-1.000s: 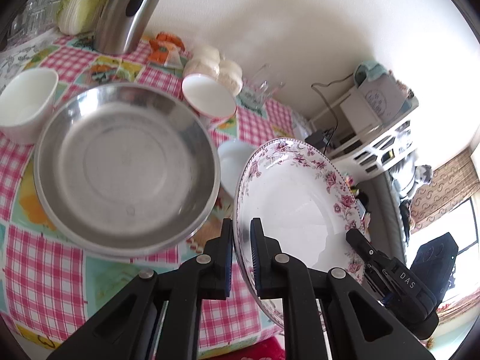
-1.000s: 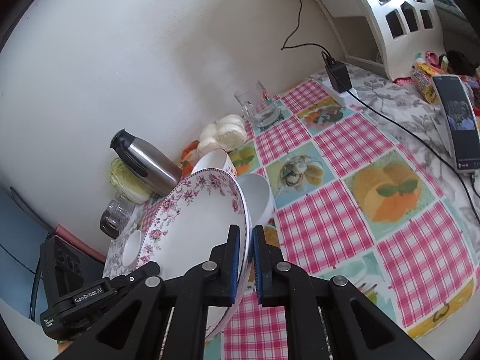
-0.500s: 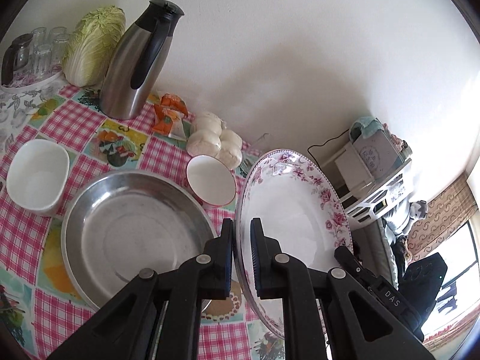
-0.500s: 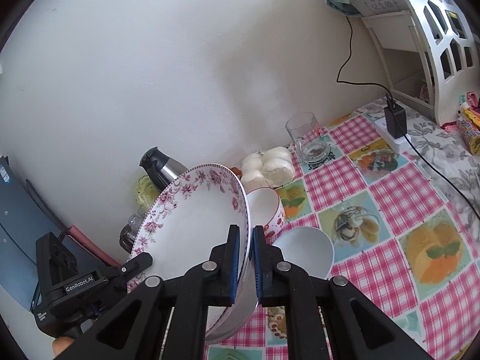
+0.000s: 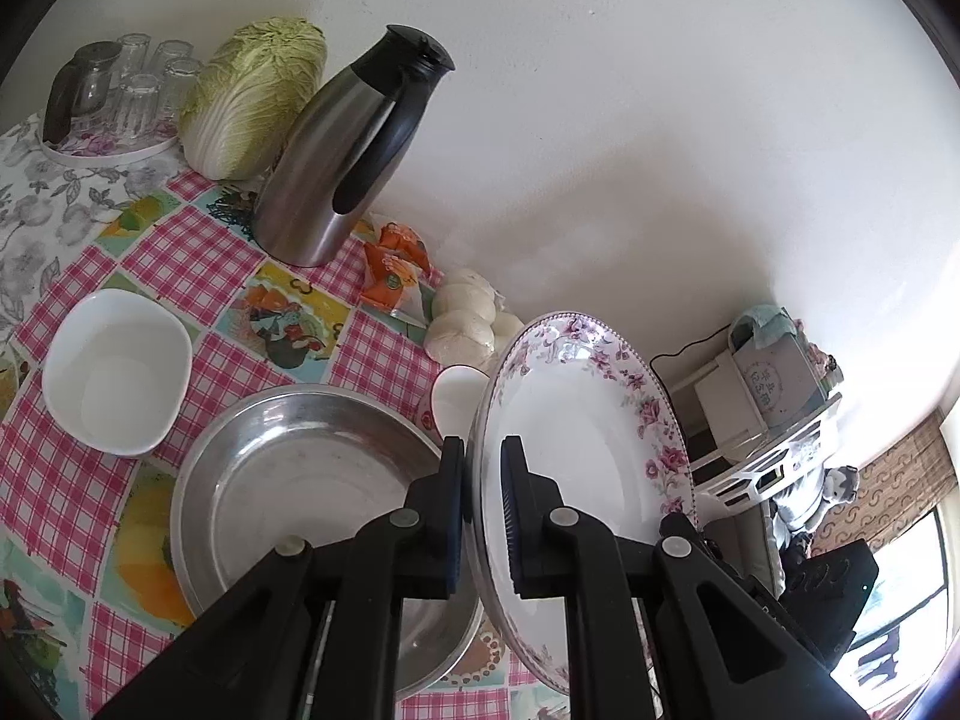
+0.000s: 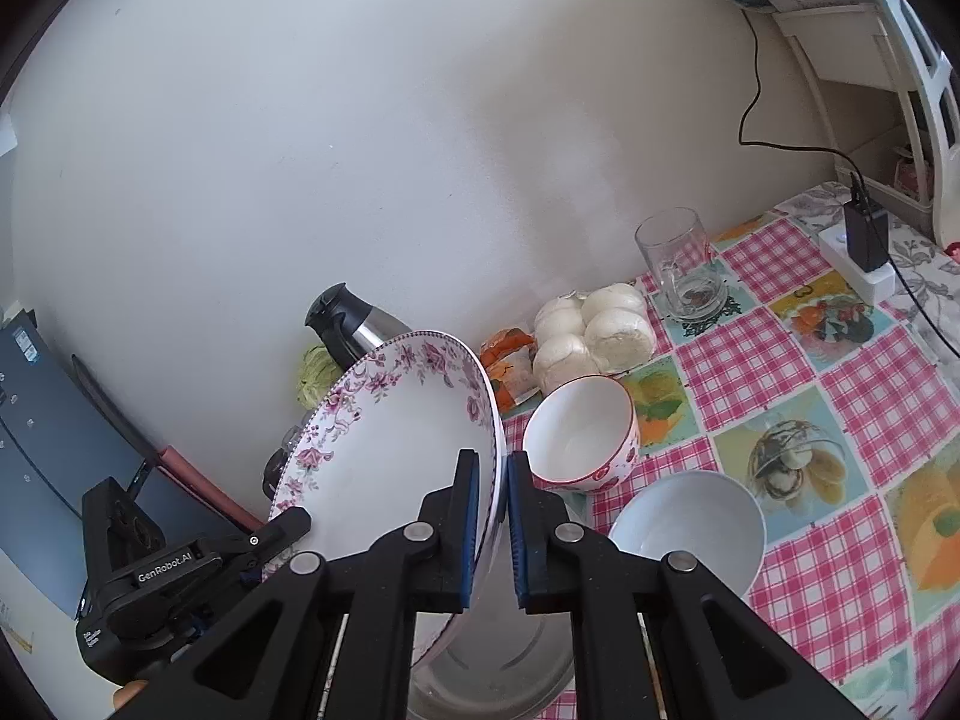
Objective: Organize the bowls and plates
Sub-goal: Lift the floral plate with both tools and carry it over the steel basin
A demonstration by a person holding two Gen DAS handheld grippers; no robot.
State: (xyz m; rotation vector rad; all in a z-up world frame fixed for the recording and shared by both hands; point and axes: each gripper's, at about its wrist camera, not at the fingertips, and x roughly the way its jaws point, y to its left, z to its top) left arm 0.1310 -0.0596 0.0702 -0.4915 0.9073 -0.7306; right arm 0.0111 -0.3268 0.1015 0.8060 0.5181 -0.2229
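Both grippers hold one floral-rimmed white plate [image 5: 588, 438] by opposite edges, lifted above the table. My left gripper [image 5: 483, 516] is shut on its near rim. My right gripper [image 6: 493, 531] is shut on the other rim of the plate [image 6: 390, 450]. A large steel bowl [image 5: 300, 480] lies below the left gripper. A white squarish bowl [image 5: 114, 372] sits at left. A red-patterned bowl [image 6: 582, 426] and a plain white bowl [image 6: 690, 522] sit right of the plate.
A steel thermos jug [image 5: 348, 156], a cabbage [image 5: 252, 96] and a tray of glasses [image 5: 120, 96] stand by the wall. Steamed buns [image 6: 594, 336], orange packets [image 5: 396, 270], a glass mug [image 6: 684, 270] and a power strip [image 6: 858, 252] lie on the checked tablecloth [image 6: 840, 390].
Both grippers have risen with the plate between them; the table and its bowls now look farther away and more of the wall shows.
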